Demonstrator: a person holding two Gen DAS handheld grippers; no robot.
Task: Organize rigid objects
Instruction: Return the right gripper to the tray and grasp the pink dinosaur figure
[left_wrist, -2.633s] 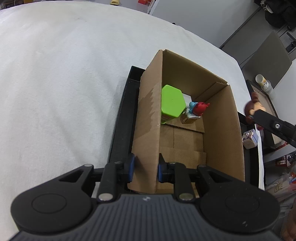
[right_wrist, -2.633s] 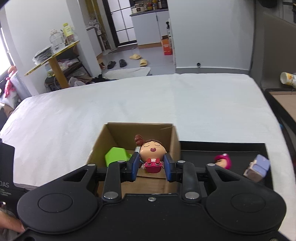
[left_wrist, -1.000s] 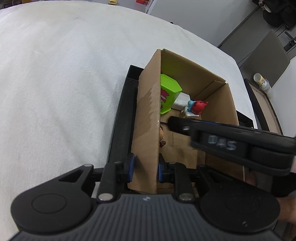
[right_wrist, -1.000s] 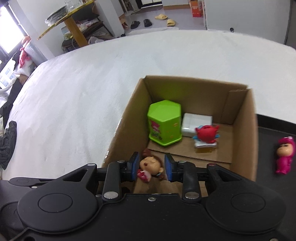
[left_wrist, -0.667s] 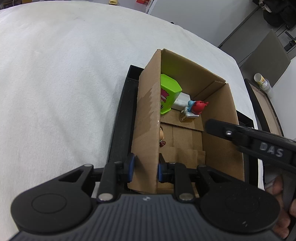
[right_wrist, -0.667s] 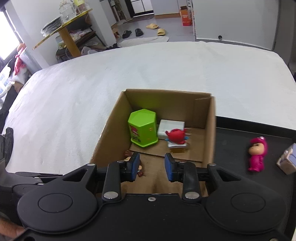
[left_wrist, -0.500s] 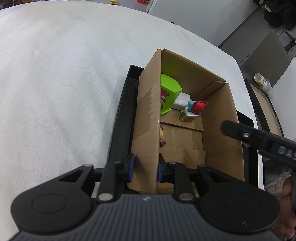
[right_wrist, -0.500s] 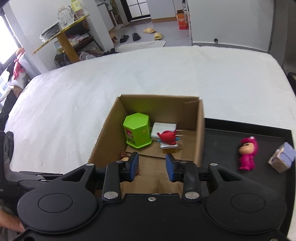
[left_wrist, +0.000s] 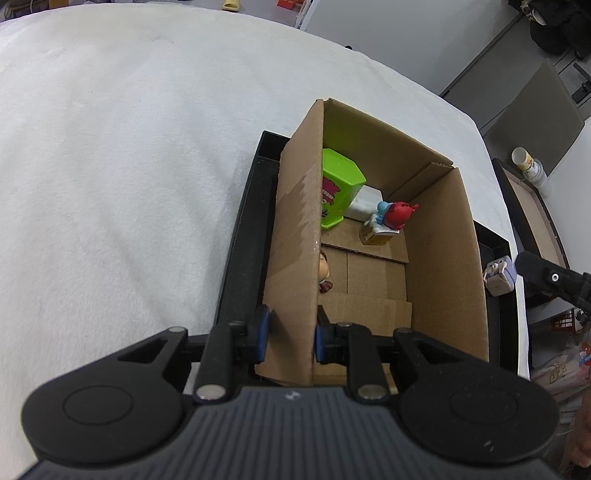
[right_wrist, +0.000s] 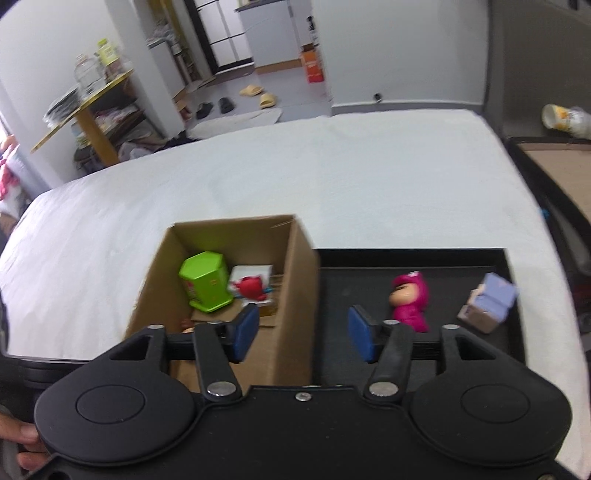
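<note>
An open cardboard box (left_wrist: 443, 266) (right_wrist: 295, 295) stands on a black tray (left_wrist: 243, 236) (right_wrist: 461, 258). My left gripper (left_wrist: 290, 334) is shut on the box's near left wall. Inside the box are a green hexagonal container (left_wrist: 338, 188) (right_wrist: 207, 282), a white block (left_wrist: 365, 205), a red crab figure (left_wrist: 397, 216) (right_wrist: 251, 286) and a brown-haired doll (left_wrist: 324, 273) lying against the left wall. My right gripper (right_wrist: 301, 334) hovers above the box's right wall; its jaws are opening with nothing held. On the tray lie a pink doll (right_wrist: 408, 299) and a lilac cube toy (right_wrist: 487, 301) (left_wrist: 500, 275).
The tray rests on a white cloth-covered surface (left_wrist: 110, 166). A second tray with a cup (right_wrist: 563, 116) sits at the far right. A person's fingers (right_wrist: 26, 448) show at the lower left of the right wrist view.
My right gripper let go of the brown-haired doll inside the box, rose and shifted right toward the tray while its jaws widened. The left gripper and box stayed still.
</note>
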